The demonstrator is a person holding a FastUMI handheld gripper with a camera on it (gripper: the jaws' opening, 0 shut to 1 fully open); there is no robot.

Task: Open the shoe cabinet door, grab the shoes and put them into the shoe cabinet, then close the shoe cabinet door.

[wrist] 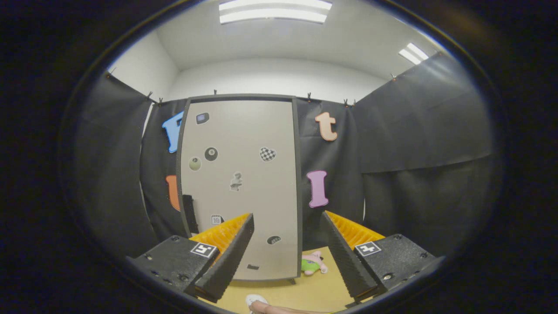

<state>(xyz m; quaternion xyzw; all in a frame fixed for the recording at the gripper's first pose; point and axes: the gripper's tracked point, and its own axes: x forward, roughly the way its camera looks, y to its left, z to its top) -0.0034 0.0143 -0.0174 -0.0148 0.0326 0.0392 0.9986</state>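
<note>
The shoe cabinet (244,183) stands upright beyond my fingers, a tall beige door in a dark frame with several small stickers on it. The door looks shut, and a dark handle (190,213) sits on its left edge. My gripper (287,226) is open, its fingers spread wide with nothing between them, pointing at the lower part of the door from some distance. A white shoe tip (255,300) lies on the floor just below the fingers.
A small pink and green toy (313,263) lies on the tan floor (305,292) by the cabinet's lower right corner. A person's hand (279,309) reaches in beside the white shoe. Black cloth walls close in left, right and behind.
</note>
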